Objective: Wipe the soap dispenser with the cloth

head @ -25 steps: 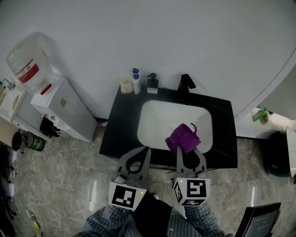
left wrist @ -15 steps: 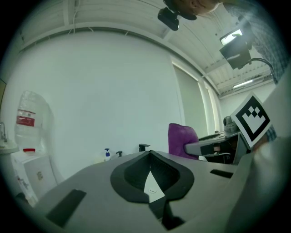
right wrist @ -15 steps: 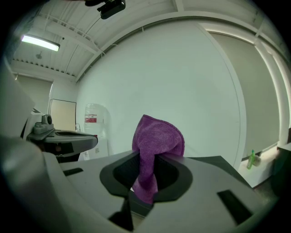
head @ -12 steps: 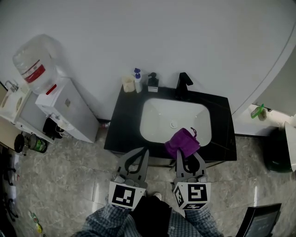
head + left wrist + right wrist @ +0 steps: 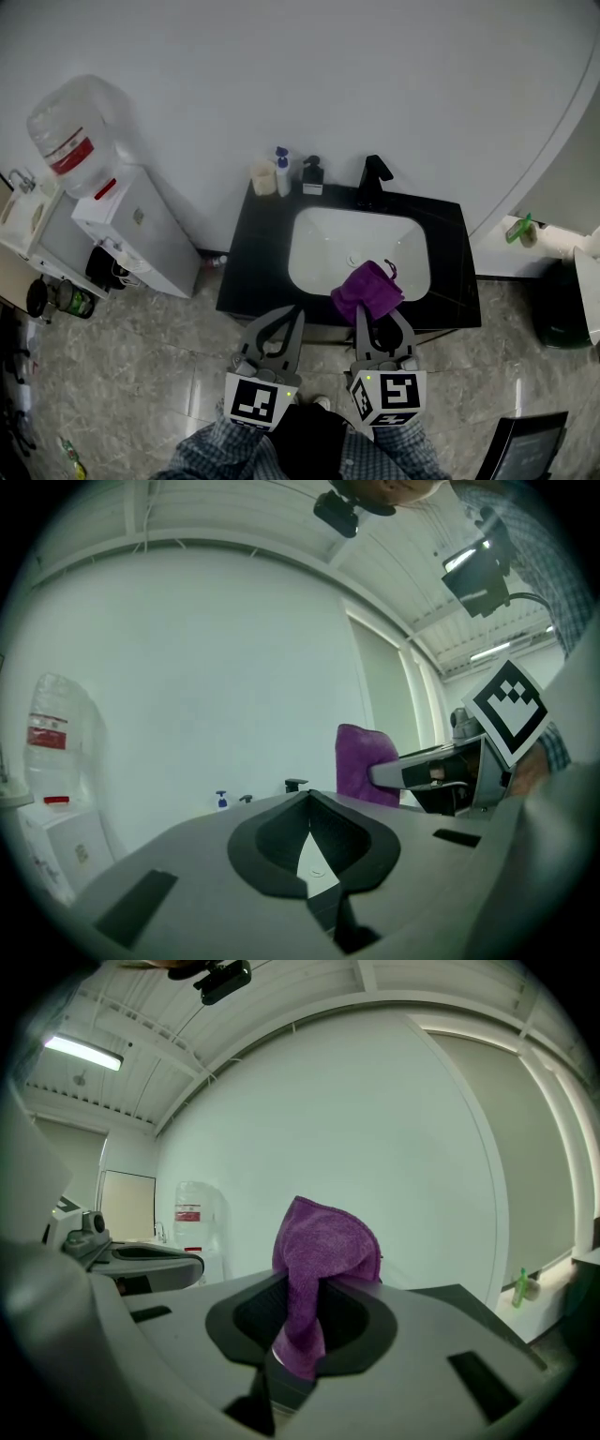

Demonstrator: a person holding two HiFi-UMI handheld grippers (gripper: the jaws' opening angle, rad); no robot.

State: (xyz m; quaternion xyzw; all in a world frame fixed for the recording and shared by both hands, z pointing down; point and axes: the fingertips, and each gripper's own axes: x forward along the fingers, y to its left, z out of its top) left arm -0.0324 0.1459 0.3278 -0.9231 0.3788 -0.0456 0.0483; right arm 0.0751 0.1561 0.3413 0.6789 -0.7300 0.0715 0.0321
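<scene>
The black soap dispenser [image 5: 312, 174] stands at the back of the black counter [image 5: 249, 267], left of the faucet [image 5: 375, 175]. My right gripper [image 5: 378, 309] is shut on a purple cloth [image 5: 367, 290], which it holds bunched over the sink's front rim. In the right gripper view the cloth [image 5: 319, 1260] rises from between the jaws of that gripper [image 5: 300, 1283]. My left gripper [image 5: 297, 310] is shut and empty at the counter's front edge, well short of the dispenser. In the left gripper view this gripper [image 5: 307, 797] points at the wall, with the dispenser [image 5: 246, 799] tiny and far off.
A blue-capped bottle [image 5: 282, 171] and a pale cup [image 5: 262, 177] stand left of the dispenser. The white sink basin [image 5: 328, 246] fills the counter's middle. A water cooler [image 5: 127, 230] with its jug [image 5: 67, 139] stands at the left. A dark bin [image 5: 565, 319] sits at the right.
Both grippers and the cloth have drawn back slightly from over the basin toward the counter's front edge. The grip on the cloth is unchanged.
</scene>
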